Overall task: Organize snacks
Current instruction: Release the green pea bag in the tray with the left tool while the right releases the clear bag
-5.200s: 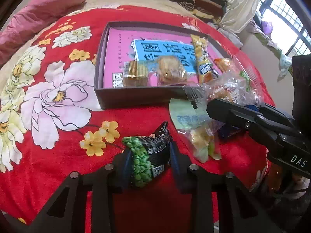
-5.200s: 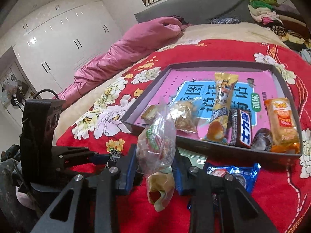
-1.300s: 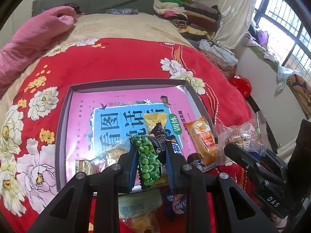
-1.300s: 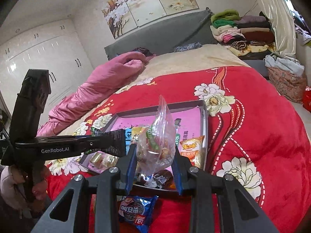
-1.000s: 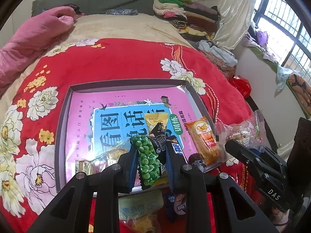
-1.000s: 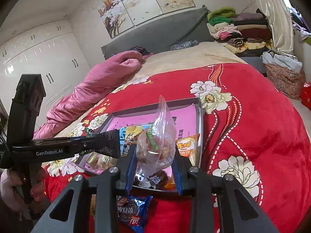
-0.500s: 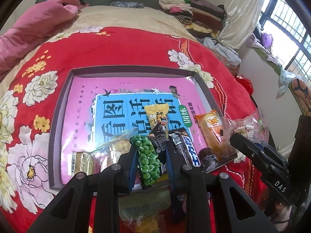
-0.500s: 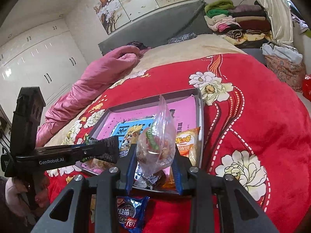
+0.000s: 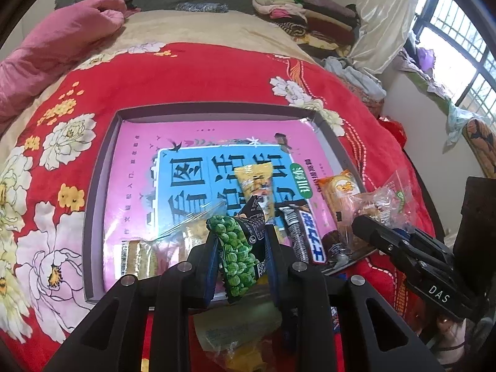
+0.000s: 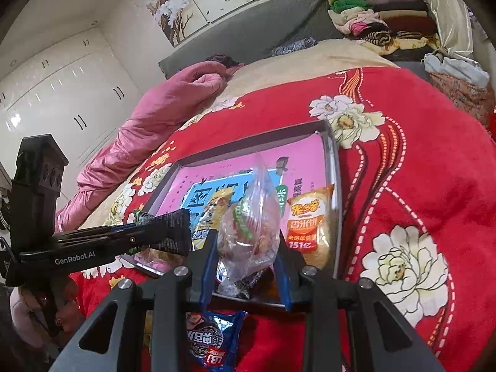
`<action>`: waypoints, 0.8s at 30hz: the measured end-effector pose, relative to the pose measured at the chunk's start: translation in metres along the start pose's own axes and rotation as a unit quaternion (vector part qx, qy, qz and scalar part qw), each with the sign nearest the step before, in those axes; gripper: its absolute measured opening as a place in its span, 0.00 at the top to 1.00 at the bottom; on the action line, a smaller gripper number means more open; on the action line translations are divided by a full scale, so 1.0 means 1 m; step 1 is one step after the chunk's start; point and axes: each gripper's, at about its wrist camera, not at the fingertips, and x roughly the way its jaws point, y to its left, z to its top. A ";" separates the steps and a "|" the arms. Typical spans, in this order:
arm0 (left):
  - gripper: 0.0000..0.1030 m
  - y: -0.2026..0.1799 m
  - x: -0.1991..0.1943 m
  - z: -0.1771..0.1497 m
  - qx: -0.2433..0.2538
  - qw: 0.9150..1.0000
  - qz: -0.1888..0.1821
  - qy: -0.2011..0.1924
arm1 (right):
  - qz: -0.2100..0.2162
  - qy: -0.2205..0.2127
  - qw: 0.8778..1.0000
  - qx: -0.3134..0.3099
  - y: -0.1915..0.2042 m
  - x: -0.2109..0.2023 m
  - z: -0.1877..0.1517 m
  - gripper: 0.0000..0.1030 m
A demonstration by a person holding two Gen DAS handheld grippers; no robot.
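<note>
Both of our grippers are carrying a snack over the near edge of the tray (image 9: 99, 186), which is sitting on the red flowered blanket (image 9: 186, 71) of the bed. Our left gripper (image 9: 240, 248) is pinching the green pea packet (image 9: 238, 248) between its jaws, the packet standing upright above the tray's near edge, by the clear-wrapped biscuits (image 9: 139, 255) lying along that edge. Our right gripper (image 10: 246, 248) is pinching a clear bag of sweets (image 10: 251, 232) near the tray's near right corner, above a dark wrapped piece (image 10: 241, 285) and just beside the orange rice-cracker bag (image 10: 310, 226). The yellow packet (image 9: 257, 186) and the black-and-blue bar (image 9: 305, 235) are already lying in the tray's near half. Outside the tray, a blue cookie packet (image 10: 214, 341) and a pale green pouch (image 9: 229, 328) are waiting on the blanket below the near edge. We are judging the risks as these: the near right corner is crowded, so a release there is likely to leave the clear bag sliding off onto the rim or blanket; the slack film could be slipping in the grip; the two grippers are working close together and could be knocking each other; and the soft bed could let the tray tilt under a push.
</note>
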 end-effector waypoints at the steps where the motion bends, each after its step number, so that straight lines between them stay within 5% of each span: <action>1: 0.74 0.001 0.002 0.000 -0.001 1.000 0.004 0.003 | 0.004 0.003 1.000 0.000 0.001 0.002 -0.001 0.67; 18: 0.73 0.002 0.011 -0.007 0.002 1.000 0.002 0.023 | -0.031 0.019 0.999 -0.017 0.004 0.010 -0.002 0.65; 24: 0.60 0.004 0.008 -0.008 0.000 1.000 0.003 0.025 | -0.049 0.008 0.998 -0.033 0.008 0.004 -0.001 0.55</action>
